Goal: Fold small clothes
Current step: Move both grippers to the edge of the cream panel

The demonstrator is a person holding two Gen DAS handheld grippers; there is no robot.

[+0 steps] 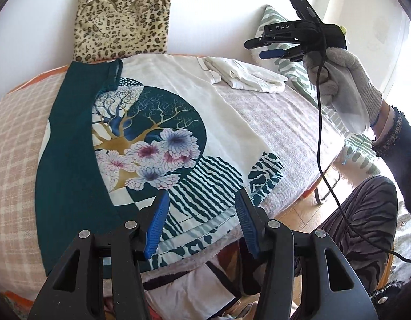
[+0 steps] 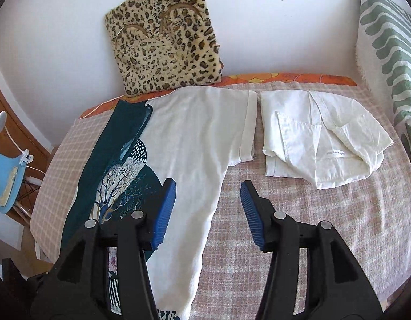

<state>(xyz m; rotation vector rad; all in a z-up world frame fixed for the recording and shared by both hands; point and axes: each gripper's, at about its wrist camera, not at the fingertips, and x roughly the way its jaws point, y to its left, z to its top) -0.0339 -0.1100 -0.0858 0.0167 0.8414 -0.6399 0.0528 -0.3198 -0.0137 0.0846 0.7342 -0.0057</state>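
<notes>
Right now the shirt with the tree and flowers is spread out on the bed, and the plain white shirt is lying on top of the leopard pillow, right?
Not quite. The plain white shirt is not on the leopard pillow. It lies on the checked blanket, beside the sleeve of the shirt with the tree and flowers, which is spread out as you said. The pillow leans against the wall with nothing on it. The right wrist view shows this.

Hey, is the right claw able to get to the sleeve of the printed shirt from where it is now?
Probably yes. The right claw is open and empty, and the sleeve lies flat with nothing lying over it.
</notes>
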